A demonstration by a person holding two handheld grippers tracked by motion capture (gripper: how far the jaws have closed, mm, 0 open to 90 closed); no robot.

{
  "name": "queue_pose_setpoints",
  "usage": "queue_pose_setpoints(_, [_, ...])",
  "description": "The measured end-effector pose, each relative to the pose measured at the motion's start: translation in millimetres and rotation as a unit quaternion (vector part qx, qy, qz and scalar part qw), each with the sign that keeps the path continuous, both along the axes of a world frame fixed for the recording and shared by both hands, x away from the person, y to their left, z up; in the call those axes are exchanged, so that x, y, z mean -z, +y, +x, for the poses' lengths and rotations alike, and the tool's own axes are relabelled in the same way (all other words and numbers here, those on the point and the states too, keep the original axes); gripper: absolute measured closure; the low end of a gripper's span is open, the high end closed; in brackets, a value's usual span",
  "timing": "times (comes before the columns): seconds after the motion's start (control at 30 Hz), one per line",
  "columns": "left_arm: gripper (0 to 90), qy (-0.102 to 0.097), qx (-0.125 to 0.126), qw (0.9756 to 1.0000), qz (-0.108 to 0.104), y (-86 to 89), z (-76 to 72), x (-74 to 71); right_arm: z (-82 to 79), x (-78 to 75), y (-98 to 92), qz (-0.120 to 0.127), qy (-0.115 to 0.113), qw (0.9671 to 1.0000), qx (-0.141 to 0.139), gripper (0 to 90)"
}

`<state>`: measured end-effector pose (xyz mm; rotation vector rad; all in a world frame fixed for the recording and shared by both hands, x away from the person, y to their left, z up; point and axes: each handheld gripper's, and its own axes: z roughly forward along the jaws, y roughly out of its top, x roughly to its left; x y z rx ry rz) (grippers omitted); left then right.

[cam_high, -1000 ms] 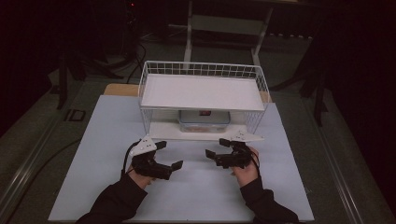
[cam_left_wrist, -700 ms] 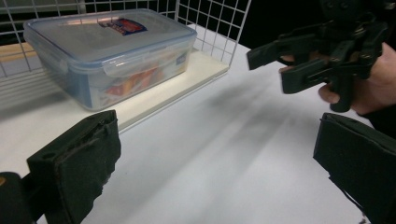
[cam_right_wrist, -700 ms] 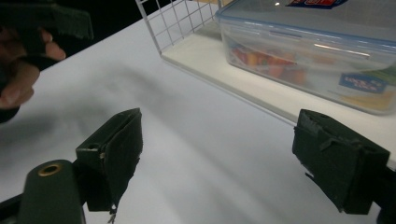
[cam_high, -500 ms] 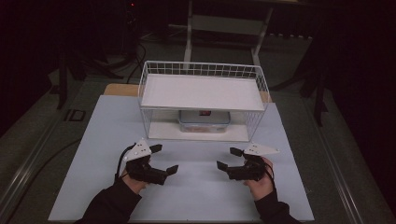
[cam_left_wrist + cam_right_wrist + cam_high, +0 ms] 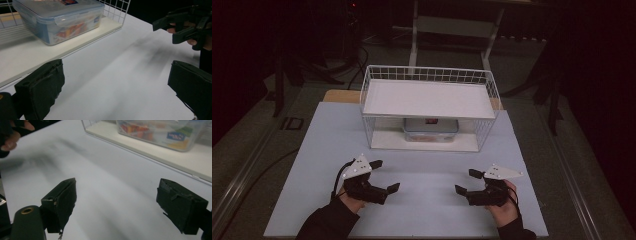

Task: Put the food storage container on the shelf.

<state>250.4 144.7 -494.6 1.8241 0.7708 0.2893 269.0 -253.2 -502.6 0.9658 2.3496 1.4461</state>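
Note:
A clear plastic food box (image 5: 430, 129) with a blue lid stands on the lower white board of a white wire rack (image 5: 427, 76), under its upper shelf. My left gripper (image 5: 385, 175) rests low over the table at front left, open and holding nothing. My right gripper (image 5: 467, 181) is at front right, also open with nothing in it. In the left gripper view the box (image 5: 60, 22) lies ahead to the left of my open left gripper (image 5: 117, 72), with the right gripper (image 5: 175, 28) far right. The right gripper view has the box (image 5: 162, 132) beyond my open right gripper (image 5: 117, 195).
The rack stands at the back middle of the pale blue-white table top (image 5: 327, 135). Its lower board edge (image 5: 82, 42) forms a low step in front of the box. A person's hand (image 5: 10, 137) on the left gripper is at the far left of the right gripper view.
Both grippers have drawn back from the rack toward the table's near edge. The right one has also shifted to the right, widening the gap between them. Both stay open.

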Motion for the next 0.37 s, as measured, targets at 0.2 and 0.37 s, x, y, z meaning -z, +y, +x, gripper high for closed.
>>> queue_pose_setpoints(0.2, [0.9, -0.006, 0.002, 1.0, -0.001, -1.6, -1.2, 1.4, -1.4, 4.8, -9.8, -0.011, 0.002, 0.9999, 0.007, 16.6])
queue_pose_setpoints(0.37, [0.9, -0.008, 0.005, 1.0, 0.001, -2.9, -0.9, 2.1, -1.9, 5.0, -9.1, -0.012, 0.0, 0.9999, 0.003, 17.4])
